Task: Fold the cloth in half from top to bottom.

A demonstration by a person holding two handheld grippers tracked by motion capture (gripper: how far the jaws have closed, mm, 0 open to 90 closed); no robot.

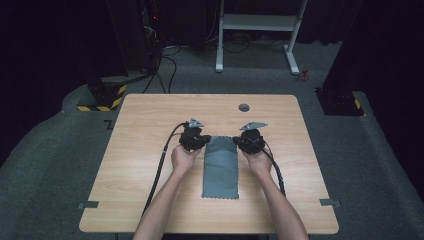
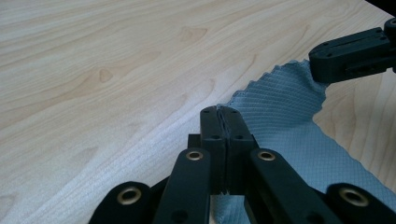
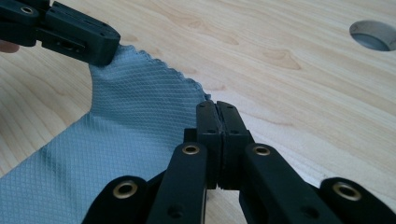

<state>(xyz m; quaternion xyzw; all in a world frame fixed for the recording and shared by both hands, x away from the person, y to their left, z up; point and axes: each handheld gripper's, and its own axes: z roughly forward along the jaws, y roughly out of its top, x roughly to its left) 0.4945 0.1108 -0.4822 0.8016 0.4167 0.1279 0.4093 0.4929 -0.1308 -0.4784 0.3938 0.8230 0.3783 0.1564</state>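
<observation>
Two claws [image 1: 196, 139] [image 1: 248, 141] pinch the grey cloth's [image 1: 220, 167] far corners (both clamped).

A wooden desk [image 1: 150, 200] lies mostly bare, with open room to the far edge and on both outer sides. A grey cloth [image 1: 220, 167] lies flat in the middle (nothing raised to block a pass). The left hand-held gripper [image 1: 199, 141] and right hand-held gripper [image 1: 241, 141] crowd its far corners, leaving a narrow gap between them. A round hole [image 1: 244, 107] sits beyond.
</observation>
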